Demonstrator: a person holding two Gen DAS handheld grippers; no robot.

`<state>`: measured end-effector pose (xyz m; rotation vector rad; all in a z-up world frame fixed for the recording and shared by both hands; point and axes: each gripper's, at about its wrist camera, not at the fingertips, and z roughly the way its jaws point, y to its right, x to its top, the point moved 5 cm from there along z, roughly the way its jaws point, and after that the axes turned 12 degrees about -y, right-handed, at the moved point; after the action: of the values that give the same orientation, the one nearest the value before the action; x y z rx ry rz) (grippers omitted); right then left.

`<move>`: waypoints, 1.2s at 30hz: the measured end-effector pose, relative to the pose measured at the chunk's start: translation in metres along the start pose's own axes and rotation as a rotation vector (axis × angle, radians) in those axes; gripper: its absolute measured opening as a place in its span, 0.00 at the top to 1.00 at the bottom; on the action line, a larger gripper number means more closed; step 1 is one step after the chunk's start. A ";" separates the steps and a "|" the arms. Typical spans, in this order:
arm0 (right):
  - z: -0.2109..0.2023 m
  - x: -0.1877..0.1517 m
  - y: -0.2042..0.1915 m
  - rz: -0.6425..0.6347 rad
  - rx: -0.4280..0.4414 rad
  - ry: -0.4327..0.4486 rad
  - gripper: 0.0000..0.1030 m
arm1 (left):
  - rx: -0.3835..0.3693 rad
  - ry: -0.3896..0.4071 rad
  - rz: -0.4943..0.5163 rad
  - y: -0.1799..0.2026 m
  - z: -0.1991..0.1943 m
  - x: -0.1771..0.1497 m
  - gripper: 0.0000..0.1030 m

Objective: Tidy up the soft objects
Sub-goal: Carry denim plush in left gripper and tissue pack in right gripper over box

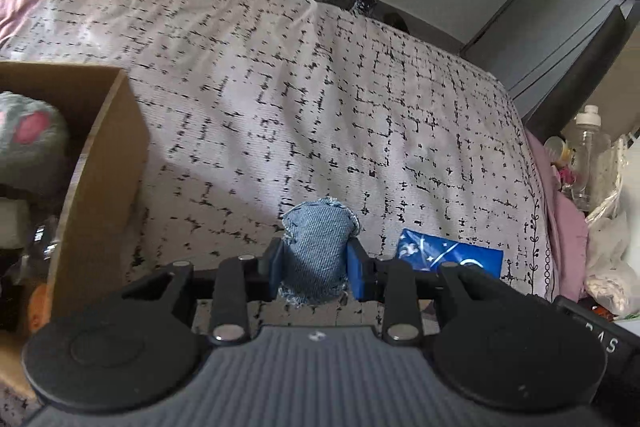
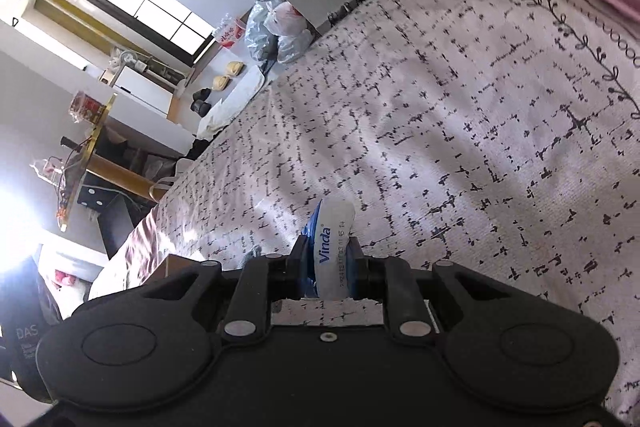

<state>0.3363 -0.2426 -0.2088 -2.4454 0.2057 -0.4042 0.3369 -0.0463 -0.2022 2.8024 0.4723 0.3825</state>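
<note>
A frayed denim pouch (image 1: 318, 251) sits at 6 o'clock in the left wrist view, clamped between the blue pads of the left gripper (image 1: 318, 269) above the bed (image 1: 320, 99). Just beside it at 4 o'clock, a blue tissue pack (image 1: 450, 255) shows past the gripper's finger. In the right wrist view that pack, white-edged and marked Vinda (image 2: 332, 247), is pinched at 6 o'clock in the closed right gripper (image 2: 328, 267). At 9 o'clock in the left view stands a cardboard box (image 1: 100, 179) on the bed, holding a grey plush paw with pink pads (image 1: 30, 143). A clear plastic bottle (image 1: 588, 147) stands off the bed's edge at 3 o'clock.
</note>
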 end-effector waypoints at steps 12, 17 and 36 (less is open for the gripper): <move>-0.022 -0.014 -0.038 -0.048 -0.008 0.048 0.82 | -0.010 0.060 -0.023 -0.023 -0.050 -0.012 0.69; -0.030 -0.017 -0.053 -0.076 -0.008 0.064 0.82 | -0.024 0.086 -0.023 -0.032 -0.068 -0.014 0.69; -0.032 -0.040 -0.116 -0.187 0.021 0.076 0.82 | -0.023 0.170 -0.085 -0.094 -0.120 -0.016 0.69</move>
<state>0.2931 -0.1603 -0.1219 -2.4393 0.0042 -0.5785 0.2601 0.0597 -0.1233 2.7296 0.6172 0.6065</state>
